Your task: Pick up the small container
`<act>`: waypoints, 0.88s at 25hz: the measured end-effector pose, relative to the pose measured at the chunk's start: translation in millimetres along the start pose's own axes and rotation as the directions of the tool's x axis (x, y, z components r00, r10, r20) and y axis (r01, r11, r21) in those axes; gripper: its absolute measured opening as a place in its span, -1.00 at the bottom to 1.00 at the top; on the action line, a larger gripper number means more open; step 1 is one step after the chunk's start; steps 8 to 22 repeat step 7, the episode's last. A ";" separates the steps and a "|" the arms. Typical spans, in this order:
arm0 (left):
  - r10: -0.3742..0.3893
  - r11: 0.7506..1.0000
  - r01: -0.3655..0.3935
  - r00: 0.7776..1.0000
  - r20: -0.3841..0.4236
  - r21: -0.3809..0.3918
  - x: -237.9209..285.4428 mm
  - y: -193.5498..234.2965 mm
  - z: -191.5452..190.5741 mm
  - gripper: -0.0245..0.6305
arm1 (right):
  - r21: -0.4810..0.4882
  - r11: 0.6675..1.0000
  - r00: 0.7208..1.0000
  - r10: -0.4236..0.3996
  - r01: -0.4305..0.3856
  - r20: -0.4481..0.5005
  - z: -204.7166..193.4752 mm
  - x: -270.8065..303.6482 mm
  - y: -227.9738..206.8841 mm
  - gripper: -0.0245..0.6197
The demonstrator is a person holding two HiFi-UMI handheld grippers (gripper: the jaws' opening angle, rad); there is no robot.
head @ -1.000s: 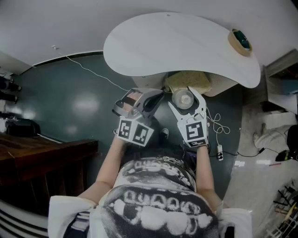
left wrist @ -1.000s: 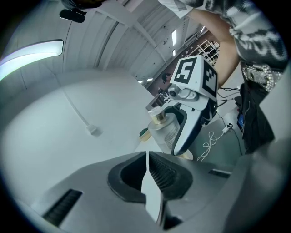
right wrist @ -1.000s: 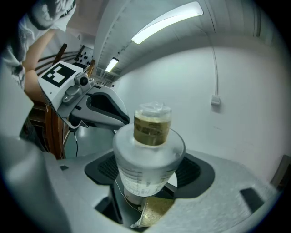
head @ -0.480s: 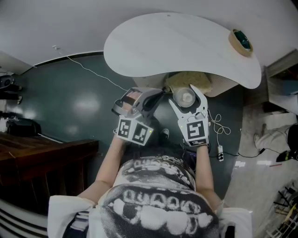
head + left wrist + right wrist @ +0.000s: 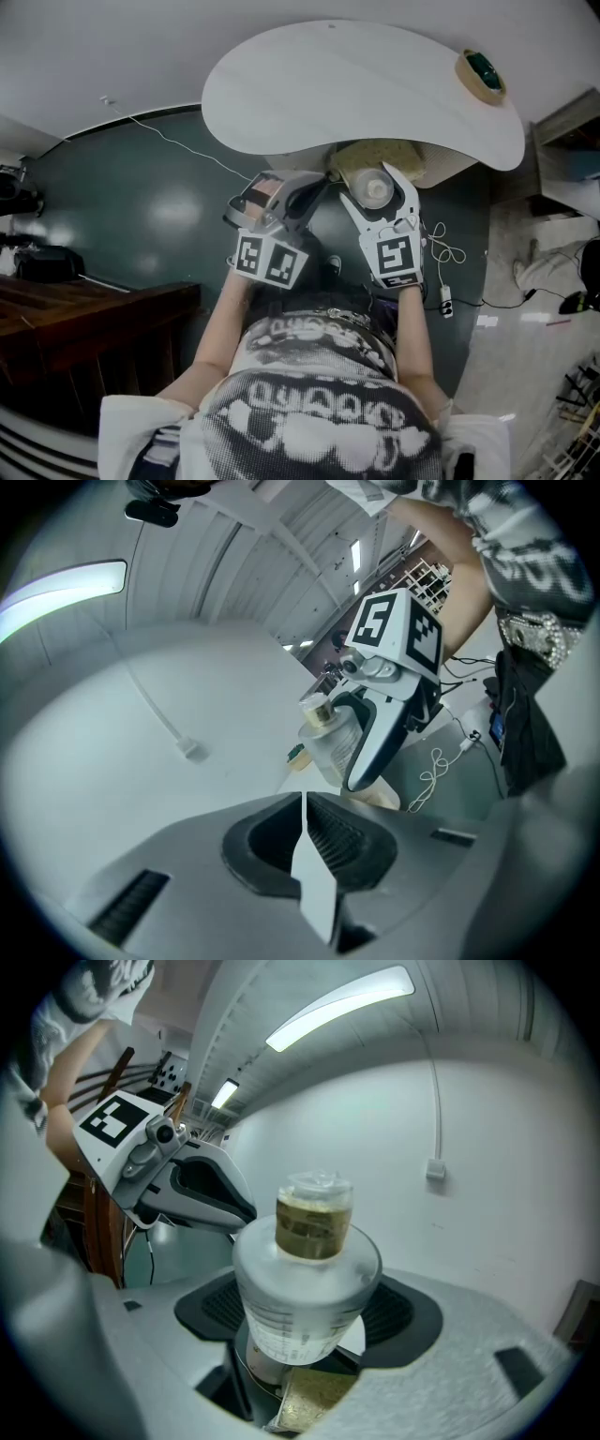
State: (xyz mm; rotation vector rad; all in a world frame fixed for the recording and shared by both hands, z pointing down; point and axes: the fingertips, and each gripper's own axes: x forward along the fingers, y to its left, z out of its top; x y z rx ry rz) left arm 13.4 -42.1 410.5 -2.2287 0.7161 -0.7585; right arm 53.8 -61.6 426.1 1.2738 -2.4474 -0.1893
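The small container (image 5: 305, 1274) sits between the jaws of my right gripper (image 5: 368, 186). Both ribbed pads are clamped against its frosted, translucent body. It is a squat bottle with printed markings down its side and a clear cap over a tan neck, and it stands upright in the right gripper view. From the head view I read it as just off the near edge of the white table (image 5: 356, 84), in front of the table's inward curve and not over the tabletop. A yellowish, rough-textured pad (image 5: 377, 156) shows right at that same edge, partly tucked under the table, directly beyond and below the container.

My left gripper (image 5: 302, 808) has its jaws pressed together with nothing between them. It hangs off the same near edge of the table, beside the right gripper and apart from it, tips angled toward the container.

A roll of tape (image 5: 481, 75) lies on the table's far right end, well away from both grippers. A thin white cable (image 5: 178, 145) trails across the dark green floor (image 5: 141, 216) off the table's left side.
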 end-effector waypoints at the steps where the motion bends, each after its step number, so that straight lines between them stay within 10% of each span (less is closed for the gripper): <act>1: -0.001 1.000 0.001 1.000 0.002 0.000 1.1 0.2 0.4 -0.88 | 0.000 1.000 1.000 -0.001 0.001 -0.001 0.0 0.2 -1.3 0.16; 22: -0.004 1.000 0.004 1.000 0.009 0.000 9.9 2.2 2.6 -0.88 | 0.005 1.000 1.000 -0.007 0.007 -0.002 -1.6 2.3 -11.5 0.16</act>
